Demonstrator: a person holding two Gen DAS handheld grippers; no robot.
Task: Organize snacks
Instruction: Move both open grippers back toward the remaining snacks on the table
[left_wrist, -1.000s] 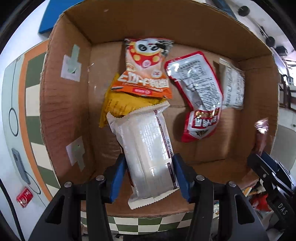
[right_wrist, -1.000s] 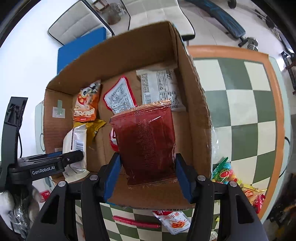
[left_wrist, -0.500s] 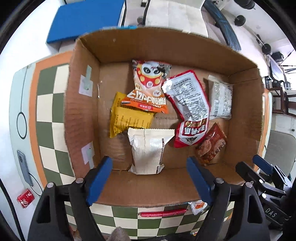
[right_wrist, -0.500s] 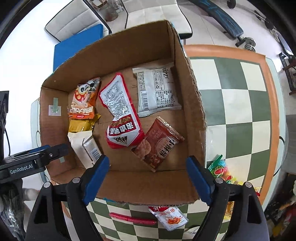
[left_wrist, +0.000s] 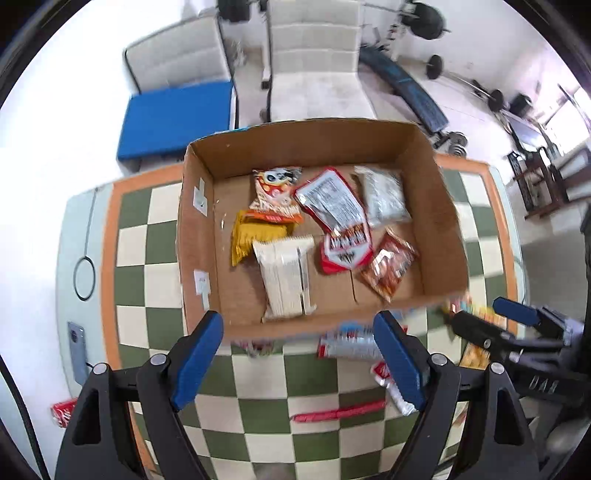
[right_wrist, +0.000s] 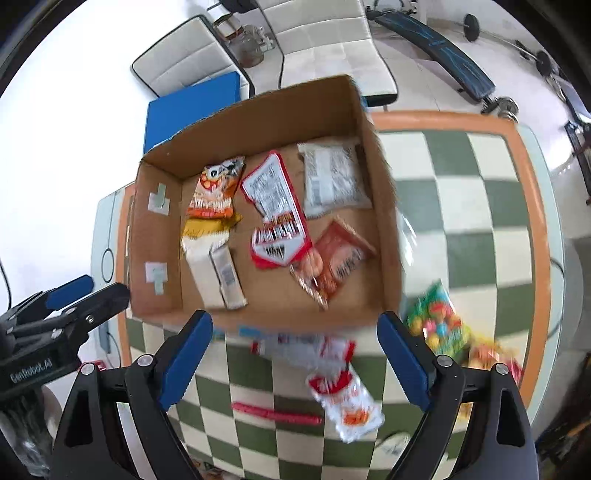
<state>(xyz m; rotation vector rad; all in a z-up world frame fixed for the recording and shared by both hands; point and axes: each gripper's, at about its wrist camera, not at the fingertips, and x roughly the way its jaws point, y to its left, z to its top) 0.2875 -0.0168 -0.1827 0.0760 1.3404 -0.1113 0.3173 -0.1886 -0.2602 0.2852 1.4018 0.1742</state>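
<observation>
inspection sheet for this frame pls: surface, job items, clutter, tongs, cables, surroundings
Surface: checkered table, green and cream squares, orange border.
Job's things: cardboard box holding six snack packets, among them a white wafer pack and a brown-red packet; loose packets on the table in front of the box, including a colourful candy bag.
Clutter: red stick; phone at the table edge.
Tongs: left tongs and right tongs both open, empty.
Cables: thin cable looped on the table's left side.
Surroundings: white chairs, blue pad, weight bench.

Each claw, left claw (left_wrist: 297, 356) and right claw (right_wrist: 295, 356), has black angular arms, blue ridged finger pads, silver screws, and white "GenRobot.AI" lettering on the left one.
</observation>
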